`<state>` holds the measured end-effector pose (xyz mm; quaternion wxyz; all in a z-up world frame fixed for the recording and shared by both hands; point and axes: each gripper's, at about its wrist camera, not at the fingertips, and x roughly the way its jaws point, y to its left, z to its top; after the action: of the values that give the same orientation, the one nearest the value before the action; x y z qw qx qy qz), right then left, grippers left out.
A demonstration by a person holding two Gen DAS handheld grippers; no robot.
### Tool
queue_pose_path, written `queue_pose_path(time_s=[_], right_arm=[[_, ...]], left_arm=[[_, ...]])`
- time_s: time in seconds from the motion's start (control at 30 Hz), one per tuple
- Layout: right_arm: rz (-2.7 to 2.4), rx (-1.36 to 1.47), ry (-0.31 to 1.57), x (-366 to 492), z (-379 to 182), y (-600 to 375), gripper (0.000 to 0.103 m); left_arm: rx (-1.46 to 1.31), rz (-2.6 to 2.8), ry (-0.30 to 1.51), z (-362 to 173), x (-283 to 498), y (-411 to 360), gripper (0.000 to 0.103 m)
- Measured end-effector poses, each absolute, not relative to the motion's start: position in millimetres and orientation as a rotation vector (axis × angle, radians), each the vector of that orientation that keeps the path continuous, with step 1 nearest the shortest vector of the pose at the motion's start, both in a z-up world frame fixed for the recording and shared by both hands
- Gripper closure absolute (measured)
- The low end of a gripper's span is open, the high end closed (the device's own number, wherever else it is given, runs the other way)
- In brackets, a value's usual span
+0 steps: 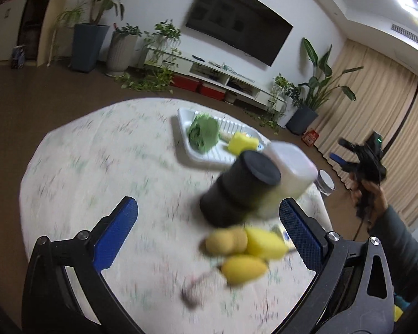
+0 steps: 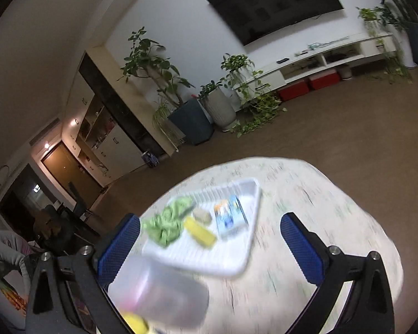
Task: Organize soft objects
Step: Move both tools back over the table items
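Observation:
My left gripper [image 1: 209, 233] is open above a round table [image 1: 97, 167] with a flowered cloth. Under it and between the fingers in the picture lie a tan ball [image 1: 225, 242], two yellow soft pieces [image 1: 264, 243] and a blurred grey item [image 1: 195, 289]; the pads touch none of them. Farther off, a white tray [image 1: 193, 154] holds a green cloth [image 1: 203, 133] and a yellow sponge [image 1: 242, 143]. My right gripper [image 2: 210, 247] is open and empty, facing the tray [image 2: 231, 253] with the green cloth [image 2: 167, 225], yellow sponge [image 2: 200, 232], a tan piece [image 2: 202, 215] and a blue-orange packet [image 2: 231, 217].
A black cylinder [image 1: 239, 189] and a translucent container [image 1: 289, 172] stand between the soft pieces and the tray. A small white jar [image 1: 326, 183] sits at the table's right edge. A person [image 2: 2, 253] bends at far left. Potted plants and a TV cabinet line the wall.

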<state>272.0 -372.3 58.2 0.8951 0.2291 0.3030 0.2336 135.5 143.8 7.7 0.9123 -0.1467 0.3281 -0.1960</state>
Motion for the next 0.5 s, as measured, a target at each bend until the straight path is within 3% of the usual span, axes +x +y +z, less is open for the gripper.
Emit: queue_pose_path(time_s=[0.17, 0.3, 0.5], right_arm=[[0.436, 0.365, 0.634, 176.3, 45.4, -368.5, 0.0], [0.437, 0.359, 0.638, 105.9, 28.7, -352.5, 0.0], [0.354, 0.153, 0.704, 58.6, 25.7, -311.3, 0.0]], left_arm=[[-0.279, -0.416, 0.747, -6.1, 97.4, 128.0, 0.0], [-0.109, -0.424, 0.831, -17.5, 83.6, 92.5, 0.0], [-0.046, -0.387, 0.891, -32.2, 86.2, 84.1, 0.0]])
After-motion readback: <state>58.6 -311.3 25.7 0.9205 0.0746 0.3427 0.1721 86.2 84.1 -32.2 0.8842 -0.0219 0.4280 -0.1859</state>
